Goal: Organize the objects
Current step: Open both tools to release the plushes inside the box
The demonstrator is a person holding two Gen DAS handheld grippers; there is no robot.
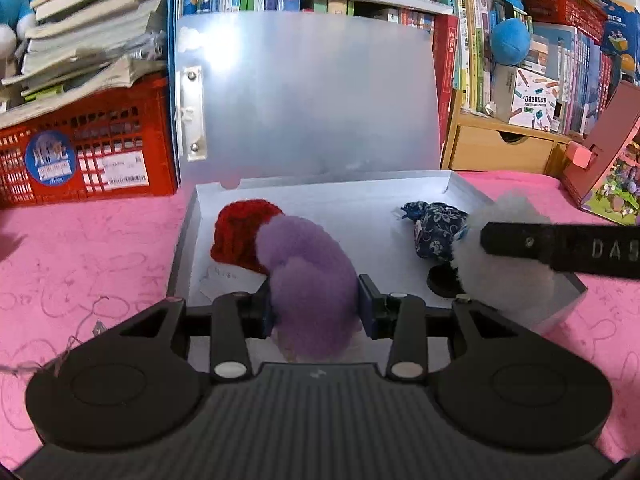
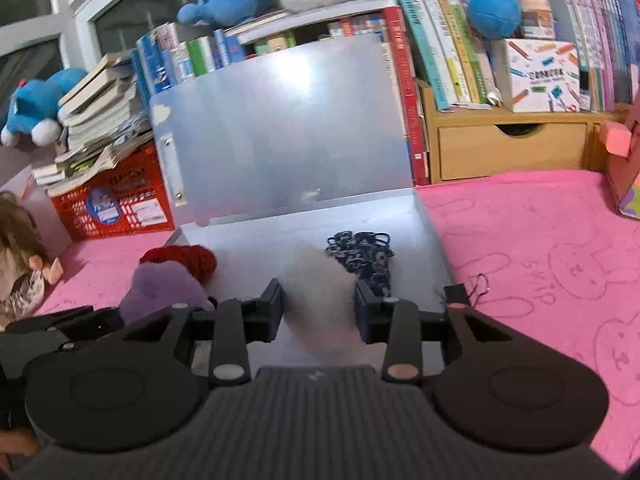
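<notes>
Purple pompom (image 1: 312, 296): clamped in left gripper (image 1: 318, 306) over open grey box (image 1: 464, 192). White pompom (image 2: 318, 292): between right gripper (image 2: 318, 310) pads, touching. Inside box: red knit piece (image 1: 238, 236), blue floral pouch (image 1: 436, 232).

Bright, even indoor light across both views, colours strongly saturated on the pink cloth (image 1: 100, 240). Glare blooms on the upright translucent lid (image 1: 304, 92), a white hot patch toward ten o'clock in the left wrist view and a softer one near twelve o'clock in the right. Fisheye bending is heavy: bookshelves (image 2: 460, 40) bow at one o'clock, corners fall dark at five and seven. The white pompom (image 2: 320, 292) is smeared and soft at centre; the purple pompom (image 1: 312, 280) reads fuzzy too. Shadows stay faint, pooling under the gripper bodies at six o'clock.
</notes>
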